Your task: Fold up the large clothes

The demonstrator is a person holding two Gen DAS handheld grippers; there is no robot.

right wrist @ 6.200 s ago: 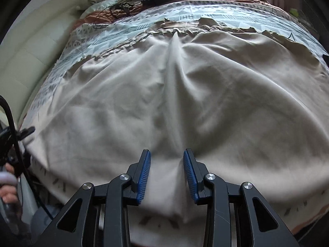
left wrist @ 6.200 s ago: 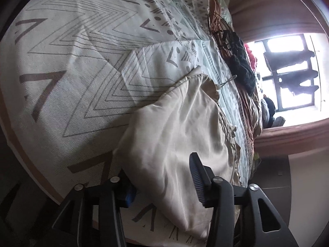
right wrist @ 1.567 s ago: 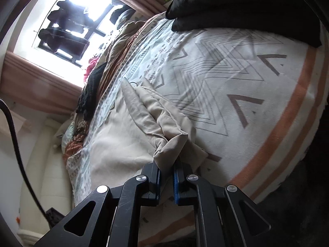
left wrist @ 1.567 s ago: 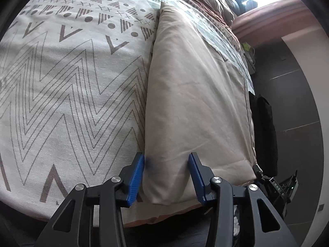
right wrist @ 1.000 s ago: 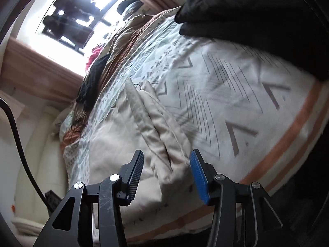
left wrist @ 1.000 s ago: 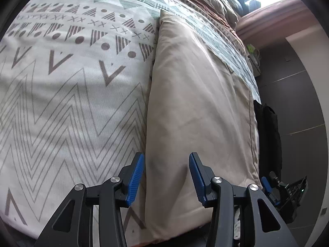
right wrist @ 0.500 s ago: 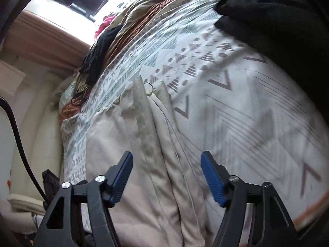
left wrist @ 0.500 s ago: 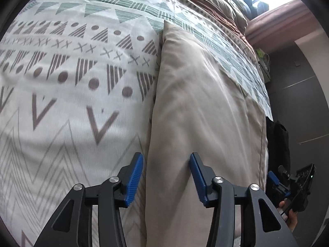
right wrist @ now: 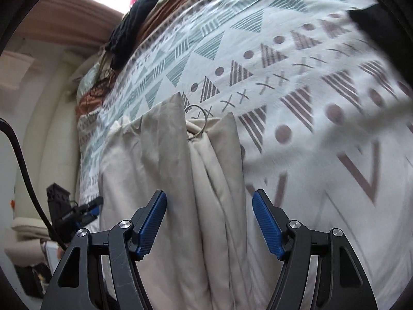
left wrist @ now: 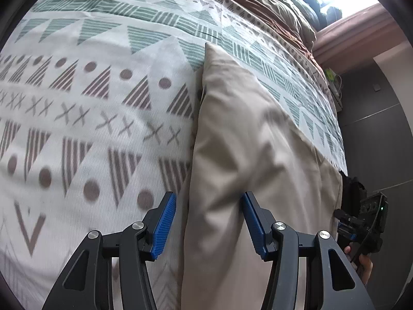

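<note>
Beige cloth lay folded into a long strip on the bed, over the patterned blanket. Left tongs were spread, jaws just been opening w/ the strip's folded edge between them, pads not pressing it. Right tongs were spread wide over the pleated end of the cloth, nothing pinched. A metal ring sat at that end. Dark clothes were piled at the far side of the bed.
</note>
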